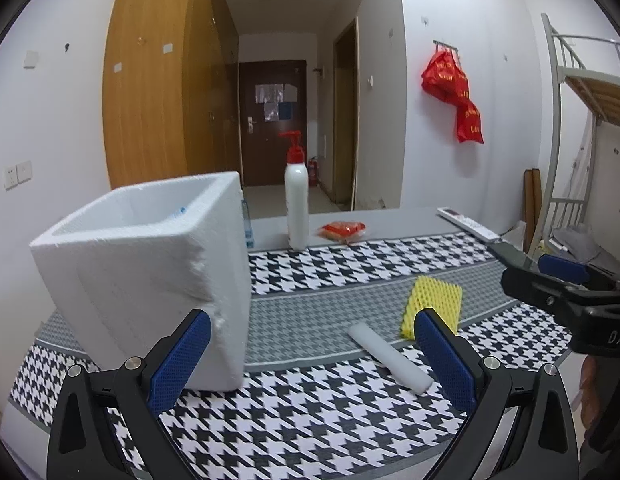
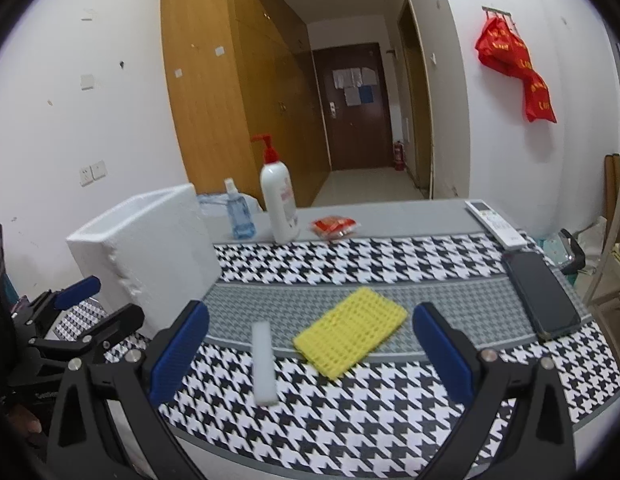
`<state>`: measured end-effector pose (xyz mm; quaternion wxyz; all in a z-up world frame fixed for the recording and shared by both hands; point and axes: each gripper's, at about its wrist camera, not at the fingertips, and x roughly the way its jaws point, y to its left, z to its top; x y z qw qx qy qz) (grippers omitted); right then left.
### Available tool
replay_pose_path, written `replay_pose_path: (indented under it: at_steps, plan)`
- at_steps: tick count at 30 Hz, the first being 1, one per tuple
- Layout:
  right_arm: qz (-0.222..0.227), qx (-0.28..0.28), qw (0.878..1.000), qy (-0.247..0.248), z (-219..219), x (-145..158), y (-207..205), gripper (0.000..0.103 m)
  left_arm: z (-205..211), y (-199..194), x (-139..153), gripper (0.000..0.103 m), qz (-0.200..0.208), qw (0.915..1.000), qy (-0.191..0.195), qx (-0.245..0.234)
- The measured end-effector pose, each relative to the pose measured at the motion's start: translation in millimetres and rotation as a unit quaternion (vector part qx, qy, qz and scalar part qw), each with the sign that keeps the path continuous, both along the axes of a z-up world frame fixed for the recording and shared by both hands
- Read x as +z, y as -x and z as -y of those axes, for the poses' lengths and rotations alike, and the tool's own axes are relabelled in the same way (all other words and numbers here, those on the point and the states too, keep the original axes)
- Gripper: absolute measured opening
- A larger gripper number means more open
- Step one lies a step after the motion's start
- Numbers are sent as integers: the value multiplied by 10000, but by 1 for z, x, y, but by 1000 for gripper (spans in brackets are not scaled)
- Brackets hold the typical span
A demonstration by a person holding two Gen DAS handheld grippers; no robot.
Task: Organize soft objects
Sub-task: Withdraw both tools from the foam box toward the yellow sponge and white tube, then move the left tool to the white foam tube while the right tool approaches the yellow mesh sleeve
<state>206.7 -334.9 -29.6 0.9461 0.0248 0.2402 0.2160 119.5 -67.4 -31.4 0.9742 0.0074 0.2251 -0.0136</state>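
Note:
A white foam box (image 1: 149, 280) stands open-topped on the houndstooth tablecloth (image 1: 330, 432); it also shows in the right wrist view (image 2: 149, 256). A yellow foam net sleeve (image 2: 350, 332) lies flat mid-table, also seen in the left wrist view (image 1: 432, 304). A white foam stick (image 2: 263, 364) lies left of it, and shows in the left wrist view (image 1: 390, 356). My left gripper (image 1: 310, 356) is open and empty beside the box. My right gripper (image 2: 310, 344) is open and empty above the sleeve and stick.
A white pump bottle (image 2: 277, 200), a blue bottle (image 2: 237, 212) and a red packet (image 2: 334, 226) stand at the back. A remote (image 2: 496, 224) and a phone (image 2: 540, 292) lie at the right edge. A bunk bed frame (image 1: 582, 120) is right.

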Motion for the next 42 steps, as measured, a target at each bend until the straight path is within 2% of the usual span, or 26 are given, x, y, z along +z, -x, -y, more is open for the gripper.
replay_pose_path:
  at_steps: [3,12,16,28,33,36,38,42]
  plan:
    - [-111,46,9999,9,3,-7,-3,103,9,-4,-5,102,-63,10000,-51,53]
    - [-255,-89,9996,-15,24,-14,-13,103,29,-25,-24,102,-468,9987,166,142]
    - [-377,-150,9990,179,25,-22,-21,103,39,-31,-34,102,-646,9976,163,183]
    - [-657,-131,9974,249,33,-37,-40,103,56,-50,-55,101,-1121,9921,335,456]
    - [-737,-154,9971,119,43,-39,-43,103,59,-58,-66,94,-1382,9879,374,590]
    - [-752,-180,9969,109,47,-40,-45,103,61,-61,-69,93,-1445,9863,382,697]
    - [-811,-204,9965,-20,50,-42,-46,103,64,-63,-72,93,-1479,9851,330,810]
    - [-953,-180,9953,-68,51,-47,-49,103,72,-67,-74,85,-1556,9839,204,858]
